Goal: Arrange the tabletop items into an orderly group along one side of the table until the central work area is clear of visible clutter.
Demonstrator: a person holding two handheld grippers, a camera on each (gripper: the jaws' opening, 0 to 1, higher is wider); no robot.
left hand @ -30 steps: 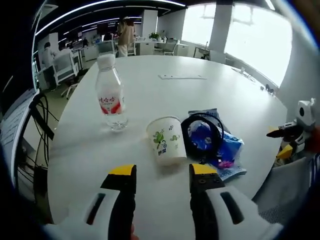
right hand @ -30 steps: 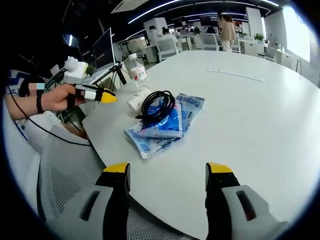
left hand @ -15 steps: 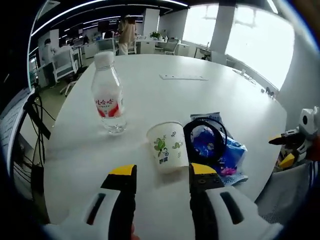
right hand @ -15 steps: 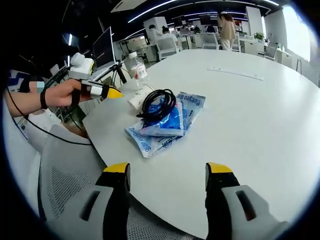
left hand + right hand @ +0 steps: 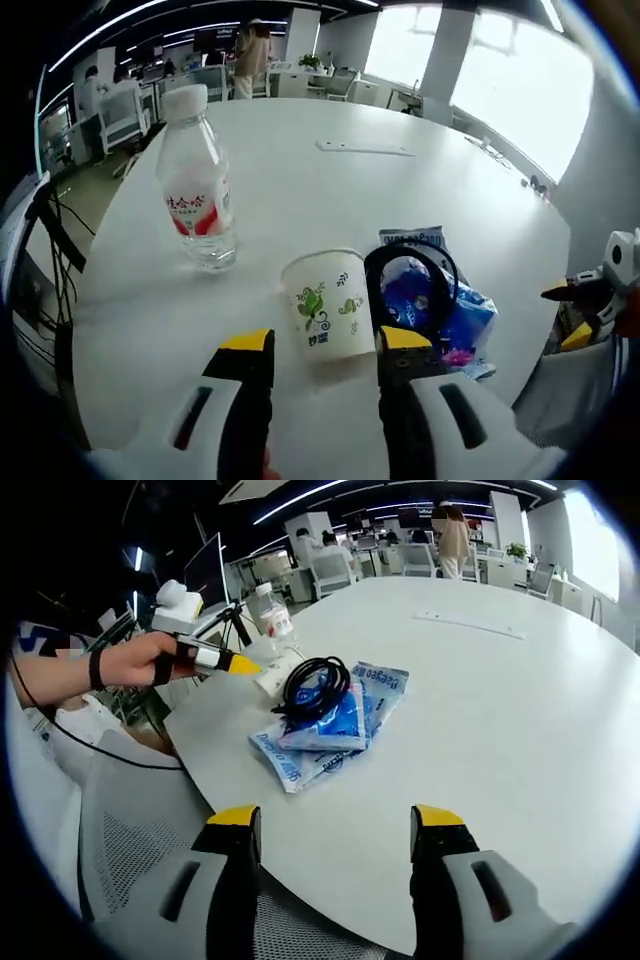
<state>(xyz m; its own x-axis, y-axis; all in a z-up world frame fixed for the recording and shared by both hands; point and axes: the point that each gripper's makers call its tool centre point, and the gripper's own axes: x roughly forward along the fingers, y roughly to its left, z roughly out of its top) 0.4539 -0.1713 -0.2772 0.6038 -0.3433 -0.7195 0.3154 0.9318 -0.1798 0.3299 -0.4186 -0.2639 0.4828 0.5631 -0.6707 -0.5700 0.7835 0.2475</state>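
A white paper cup (image 5: 325, 305) with a green print stands just ahead of my left gripper (image 5: 315, 345), whose jaws are open on either side of its base. A clear water bottle (image 5: 196, 180) with a red label stands to the cup's left. Right of the cup a coiled black cable (image 5: 408, 285) lies on blue tissue packs (image 5: 455, 315). In the right gripper view the cable (image 5: 318, 688) and blue packs (image 5: 330, 730) lie ahead of my open right gripper (image 5: 335, 825), which is over the table's edge. There the left gripper (image 5: 215, 660) reaches toward the cup (image 5: 274, 676) and bottle (image 5: 271, 617).
The round white table (image 5: 500, 730) stretches far behind the items, with a flat white strip (image 5: 363, 148) on it. A mesh chair (image 5: 130, 870) sits below the table edge. Office desks, chairs and a standing person (image 5: 248, 60) are in the background.
My left gripper has moved forward, so the cup now sits close between its jaw tips. The right gripper has stayed nearly still.
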